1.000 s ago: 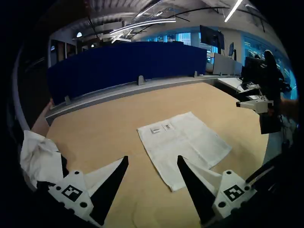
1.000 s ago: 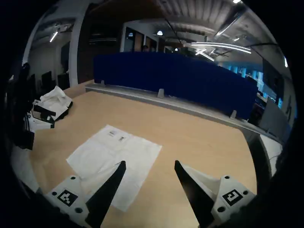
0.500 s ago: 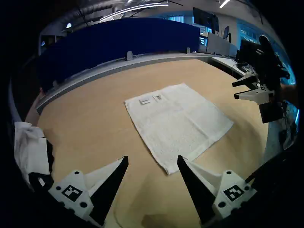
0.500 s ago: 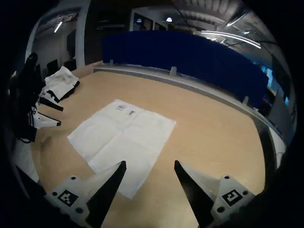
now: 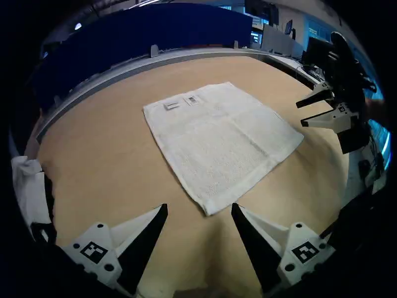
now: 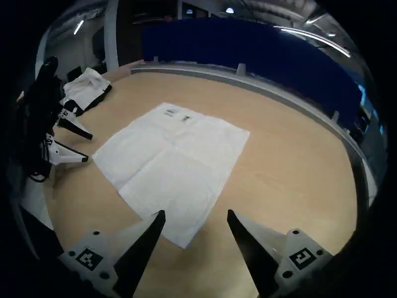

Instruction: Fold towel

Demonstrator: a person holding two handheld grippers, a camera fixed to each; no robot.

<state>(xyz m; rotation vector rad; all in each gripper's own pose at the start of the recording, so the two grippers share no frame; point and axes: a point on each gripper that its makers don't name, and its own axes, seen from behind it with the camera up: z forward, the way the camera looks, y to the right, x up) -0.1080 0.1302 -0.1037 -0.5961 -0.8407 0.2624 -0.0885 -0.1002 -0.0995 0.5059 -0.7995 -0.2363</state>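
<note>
A white towel point(image 5: 218, 134) lies flat and unfolded on the wooden table point(image 5: 99, 164), two small labels near its far edge. My left gripper point(image 5: 199, 212) is open, hovering just short of the towel's near corner. In the right gripper view the same towel point(image 6: 173, 159) spreads ahead, and my right gripper point(image 6: 194, 218) stands open above its near corner. The right gripper point(image 5: 310, 113) also appears at the right of the left gripper view, fingers apart. At the left of the right gripper view sits the left gripper point(image 6: 79, 146), also spread.
A crumpled white cloth point(image 6: 87, 84) on something dark lies at the table's far left corner; the cloth point(image 5: 27, 191) also appears at the left of the left gripper view. A blue partition point(image 6: 258, 54) runs along the table's back edge. Desks with monitors point(image 5: 270, 37) stand beyond.
Both grippers have tilted down and moved closer to the towel, which now sits larger and nearer the fingertips in each view. Both stay open.
</note>
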